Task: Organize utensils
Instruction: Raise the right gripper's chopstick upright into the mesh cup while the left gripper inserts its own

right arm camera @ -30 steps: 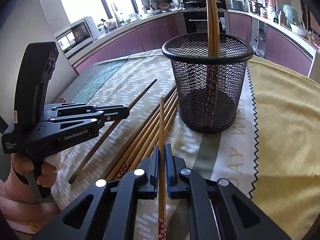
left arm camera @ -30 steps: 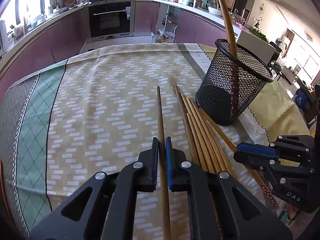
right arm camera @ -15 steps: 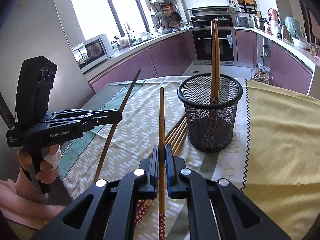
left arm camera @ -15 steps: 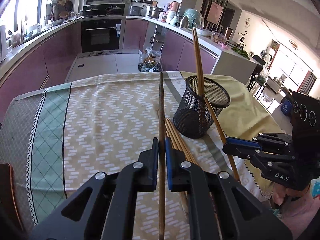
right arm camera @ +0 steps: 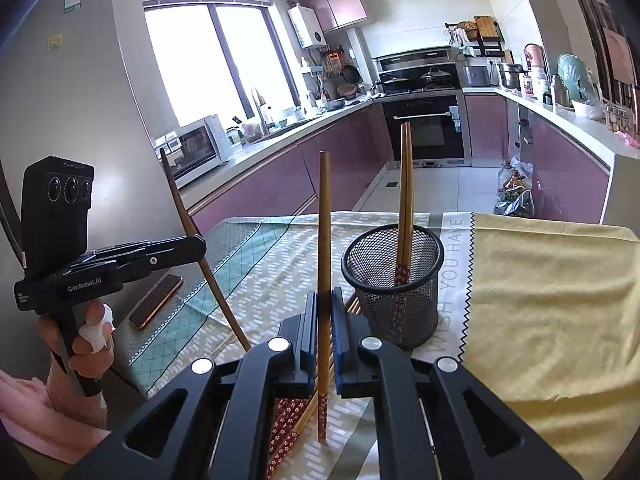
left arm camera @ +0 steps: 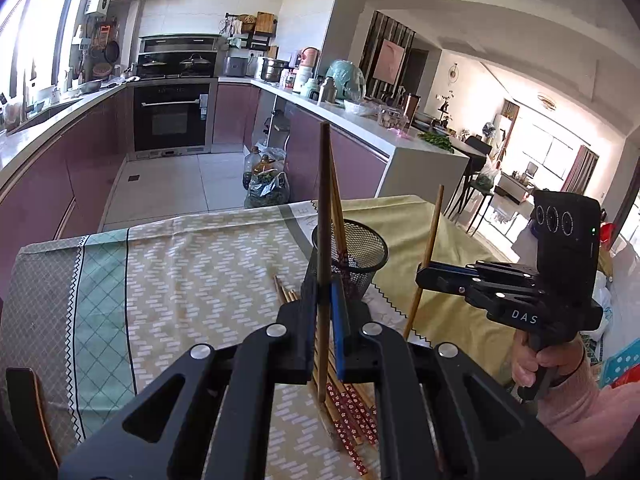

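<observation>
While each gripper's jaws clamp one chopstick, the mesh cup (right arm camera: 394, 280) holds two chopsticks (right arm camera: 405, 200) upright.

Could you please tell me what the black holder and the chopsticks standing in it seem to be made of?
Black holder: apparently metal mesh, matte black; you can see through its wall. Chopsticks: likely bamboo or wood, smooth tan, with red flower-patterned ends.

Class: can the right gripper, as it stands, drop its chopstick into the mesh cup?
Probably yes. The right gripper holds its chopstick lifted off the table, and the mesh cup stands just beside it, open-topped with only two chopsticks inside. Nothing blocks the way.
</observation>
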